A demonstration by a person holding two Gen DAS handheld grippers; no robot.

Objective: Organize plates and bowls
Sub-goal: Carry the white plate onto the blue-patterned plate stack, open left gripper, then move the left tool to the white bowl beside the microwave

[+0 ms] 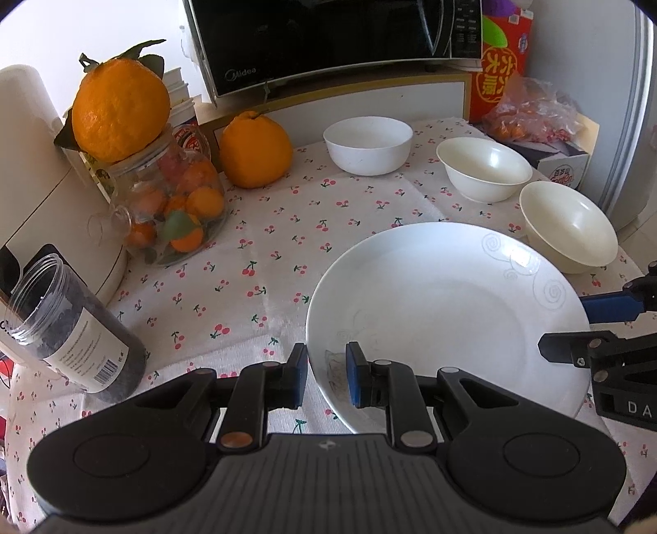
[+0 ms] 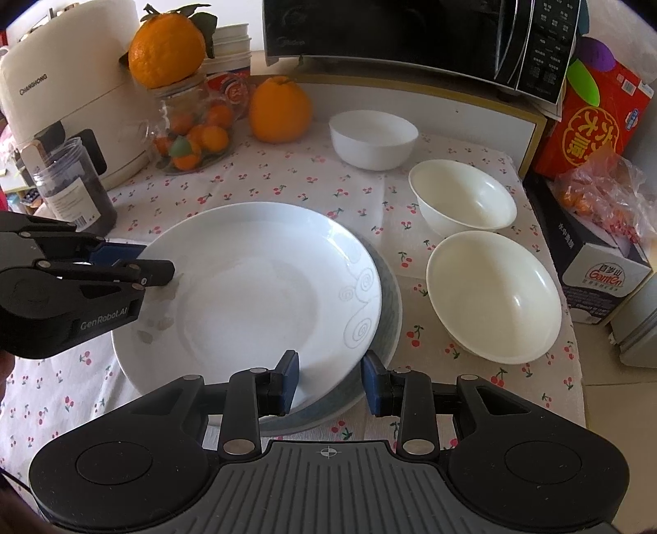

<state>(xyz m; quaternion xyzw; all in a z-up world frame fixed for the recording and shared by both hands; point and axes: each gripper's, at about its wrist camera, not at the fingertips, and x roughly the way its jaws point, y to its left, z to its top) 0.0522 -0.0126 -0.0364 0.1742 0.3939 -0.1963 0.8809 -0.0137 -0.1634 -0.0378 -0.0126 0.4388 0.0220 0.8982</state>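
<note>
A white plate [image 1: 447, 312] with grey swirls lies tilted on a grey plate [image 2: 390, 312] whose rim shows at the right. My left gripper [image 1: 326, 380] straddles the white plate's near-left rim, one finger under and one over, with a narrow gap; it also shows in the right wrist view [image 2: 158, 265]. My right gripper [image 2: 330, 382] is open around the near edge of both plates; it also shows in the left wrist view [image 1: 575, 324]. Three white bowls stand to the right and behind: far [image 2: 373, 139], middle [image 2: 462, 197], near [image 2: 492, 293].
Cherry-print tablecloth [image 2: 267, 180]. At the back left are a white appliance [image 2: 61, 94], a dark-filled jar [image 2: 74, 189], a glass jar of small oranges [image 2: 193, 131] and two large oranges. A black microwave [image 2: 410, 37] sits behind; boxes [image 2: 595, 123] at right.
</note>
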